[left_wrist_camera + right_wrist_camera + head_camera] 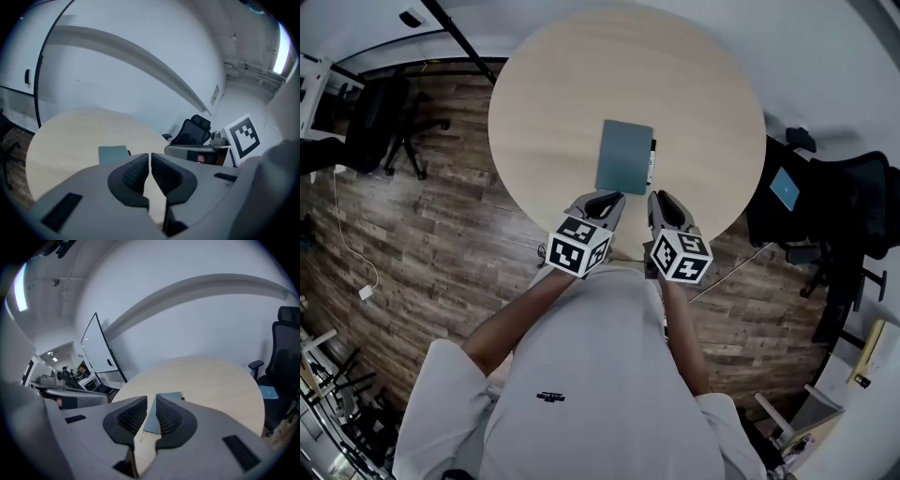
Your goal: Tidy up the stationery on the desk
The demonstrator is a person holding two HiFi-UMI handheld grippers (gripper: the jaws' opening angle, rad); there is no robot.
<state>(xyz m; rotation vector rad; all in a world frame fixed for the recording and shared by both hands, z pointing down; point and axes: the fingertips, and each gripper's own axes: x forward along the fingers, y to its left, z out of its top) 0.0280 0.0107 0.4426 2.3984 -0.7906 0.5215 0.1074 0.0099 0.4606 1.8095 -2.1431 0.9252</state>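
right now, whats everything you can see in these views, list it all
table: 1, light wood, round, middle of the head view
notebook: 1, grey-blue, closed, flat on the table ahead of the grippers
pen: 1, black, along the notebook's right edge
office chairs: at least 2, black, on the floor left and right of the table
cable: 1, white, on the wood floor at left
left gripper: 1, grey with marker cube, shut, empty
right gripper: 1, grey with marker cube, jaws slightly apart, nothing between them
shirt: 1, pale, on the person
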